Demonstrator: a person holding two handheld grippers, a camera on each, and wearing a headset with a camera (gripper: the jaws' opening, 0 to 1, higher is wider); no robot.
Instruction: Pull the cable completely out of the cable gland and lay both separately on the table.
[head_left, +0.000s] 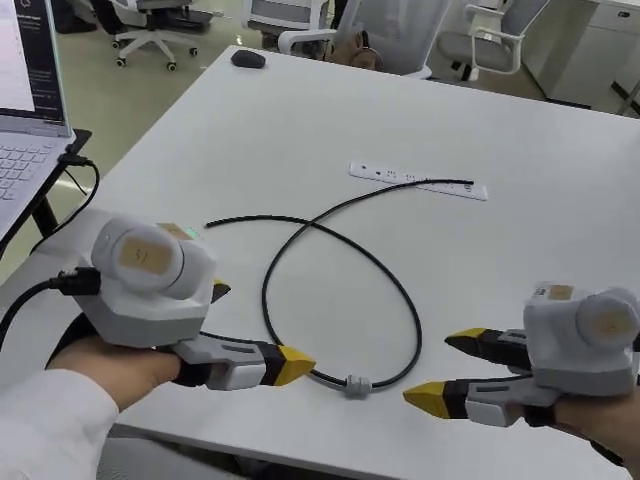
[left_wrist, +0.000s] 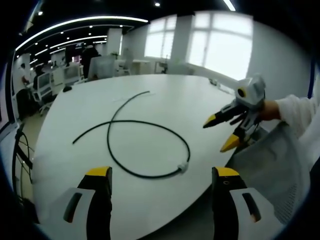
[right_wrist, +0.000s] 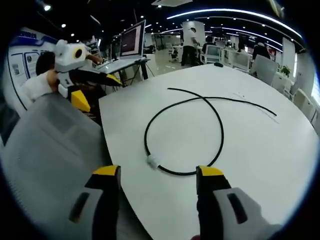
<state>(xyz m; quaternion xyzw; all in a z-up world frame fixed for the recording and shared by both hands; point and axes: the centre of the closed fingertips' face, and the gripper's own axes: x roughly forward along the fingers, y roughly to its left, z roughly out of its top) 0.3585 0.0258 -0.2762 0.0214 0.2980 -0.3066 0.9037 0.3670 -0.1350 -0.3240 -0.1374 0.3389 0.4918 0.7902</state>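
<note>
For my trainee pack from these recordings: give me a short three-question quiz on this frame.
1. True or false: the cable gland sits threaded on the black cable.
2. The left claw and right claw are: A both open, B both shut on the cable, C one open, one shut.
3. Fill in: the cable crosses itself on the white table, forming a ____.
Key: 1 true; 2 A; 3 loop.

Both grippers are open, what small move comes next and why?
Probably bring the left gripper to the cable gland and close on it: the gland sits on the cable near the front edge of the table, between that gripper and the right gripper, both open and empty.
</note>
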